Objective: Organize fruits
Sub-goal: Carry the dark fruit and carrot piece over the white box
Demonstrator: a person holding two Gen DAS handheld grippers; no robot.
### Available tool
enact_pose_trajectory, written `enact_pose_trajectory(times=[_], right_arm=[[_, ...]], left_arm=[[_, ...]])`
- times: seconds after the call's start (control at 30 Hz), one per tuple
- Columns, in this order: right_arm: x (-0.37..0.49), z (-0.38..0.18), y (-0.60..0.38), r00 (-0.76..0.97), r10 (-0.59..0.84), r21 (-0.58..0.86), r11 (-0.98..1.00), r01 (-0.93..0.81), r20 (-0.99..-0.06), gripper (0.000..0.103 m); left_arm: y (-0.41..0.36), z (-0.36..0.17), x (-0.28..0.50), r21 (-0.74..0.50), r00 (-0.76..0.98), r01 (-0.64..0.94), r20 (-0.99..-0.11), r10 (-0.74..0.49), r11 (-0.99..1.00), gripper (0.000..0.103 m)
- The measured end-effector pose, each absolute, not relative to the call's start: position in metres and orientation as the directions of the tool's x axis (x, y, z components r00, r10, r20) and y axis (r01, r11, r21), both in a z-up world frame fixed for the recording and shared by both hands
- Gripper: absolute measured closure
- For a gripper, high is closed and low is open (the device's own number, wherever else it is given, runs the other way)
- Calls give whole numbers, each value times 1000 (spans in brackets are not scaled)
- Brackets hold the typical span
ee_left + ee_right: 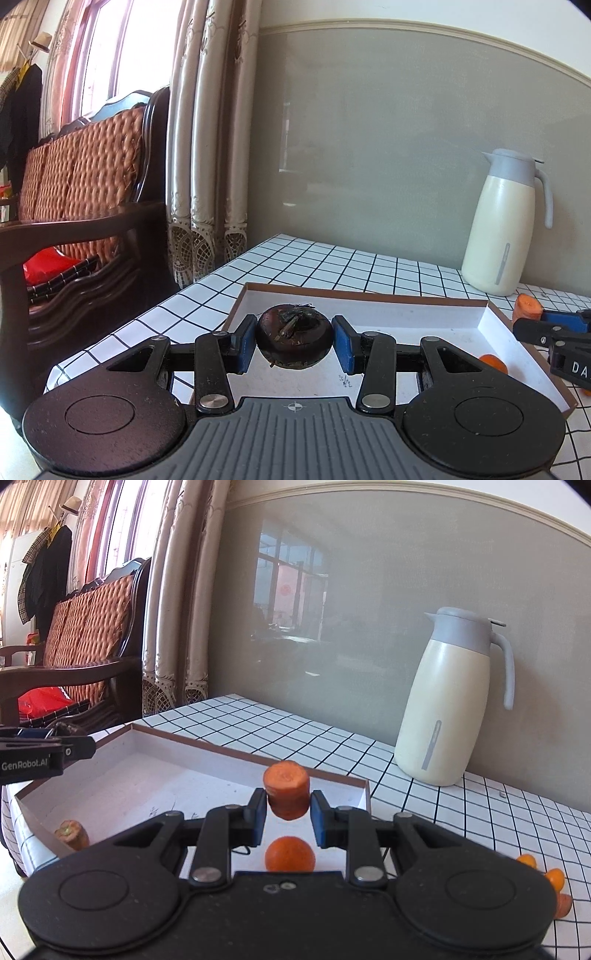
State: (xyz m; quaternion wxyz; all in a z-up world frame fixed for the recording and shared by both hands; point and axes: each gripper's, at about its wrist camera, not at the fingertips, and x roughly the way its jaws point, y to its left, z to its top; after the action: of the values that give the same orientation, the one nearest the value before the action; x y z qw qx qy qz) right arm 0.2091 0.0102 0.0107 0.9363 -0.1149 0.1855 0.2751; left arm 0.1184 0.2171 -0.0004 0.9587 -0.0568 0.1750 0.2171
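The dark, round, squat water chestnut, firm and light we judge, sits clamped by its sides in our left gripper over the shallow white cardboard tray, while our right gripper pinches a stiff orange carrot chunk.

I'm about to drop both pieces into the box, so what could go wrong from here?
1. The round dark fruit is pinched only at its sides by the left tongs; it could roll once released in the shallow box.
2. The carrot chunk in the right tongs hangs above an orange fruit and may bounce off it.
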Motion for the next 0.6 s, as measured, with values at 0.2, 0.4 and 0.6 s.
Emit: enact_pose_trajectory(times=[0.2, 0.4, 0.6], right_arm=[[224, 10, 15, 778, 474, -108, 823, -558, -413, 86], [236, 10, 21, 773, 474, -96, 825, -557, -421, 86], [248, 8, 24, 765, 470, -79, 829, -554, -441, 86]], left_arm=[[230, -2, 126, -41, 834, -458, -365, 413, 888, 59], [238, -4, 135, -48, 823, -478, -373, 428, 877, 59], [240, -4, 147, -31, 812, -485, -388, 437, 874, 59]])
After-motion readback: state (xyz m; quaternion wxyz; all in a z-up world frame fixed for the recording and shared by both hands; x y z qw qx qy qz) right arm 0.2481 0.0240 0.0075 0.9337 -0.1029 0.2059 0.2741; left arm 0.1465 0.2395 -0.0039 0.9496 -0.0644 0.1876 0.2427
